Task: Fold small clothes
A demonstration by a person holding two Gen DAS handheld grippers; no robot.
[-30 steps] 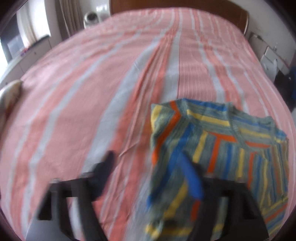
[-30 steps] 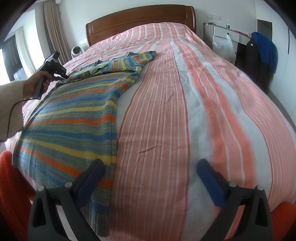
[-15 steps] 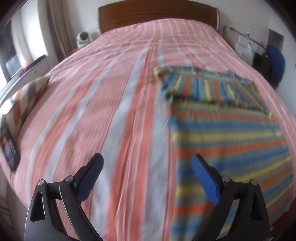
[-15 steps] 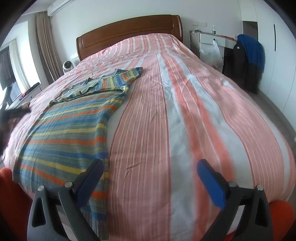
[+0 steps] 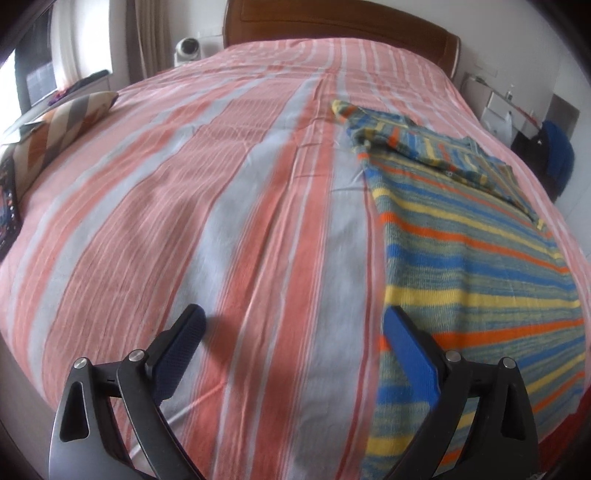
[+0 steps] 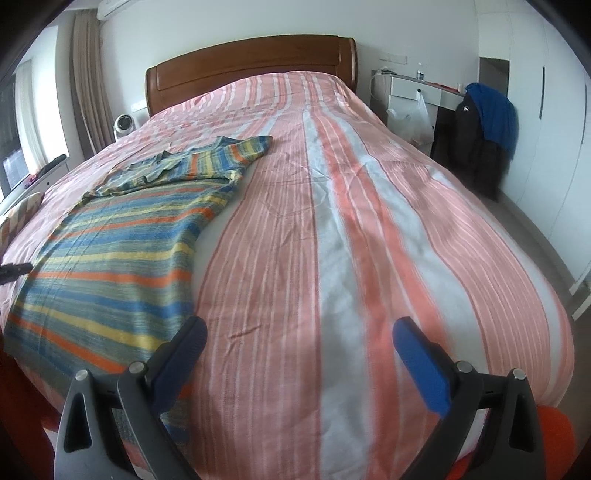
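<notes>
Left wrist view, left to right:
- One patterned cushion (image 5: pixel 55 133) at the far left edge of the bed; zigzag weave in brown, grey and cream.
- One bed (image 5: pixel 229 206) under a smooth cotton cover, pink, salmon and pale grey stripes running head to foot; one curved wooden headboard (image 5: pixel 332 22) at the far end.
- One left gripper (image 5: pixel 293 332), spread wide and gripping nothing; two blue textured pads on black arms, poised above the cover near the foot edge, right pad overlapping the sweater's left border in the picture.
- One striped sweater (image 5: pixel 472 266) lying flat on the right part of the bed. Ribbed knit; bands of blue, yellow, orange and grey-green crossing its width. Long axis along the bed's length, neckline toward the headboard, hem toward the foot edge. Upper portion folded over, with sleeve fabric lying across it.

Right wrist view, left to right:
- Sweater (image 6: pixel 122 251) on the left part of the bed, one sleeve end reaching toward the bed's midline.
- One right gripper (image 6: pixel 295 334), released and wide apart, grasping nothing; left pad just over the sweater's lower right corner, right pad over bare cover.
- One white nightstand (image 6: pixel 413 88) and one dark jacket (image 6: pixel 476 147) with a blue garment on top, right of the bed.
</notes>
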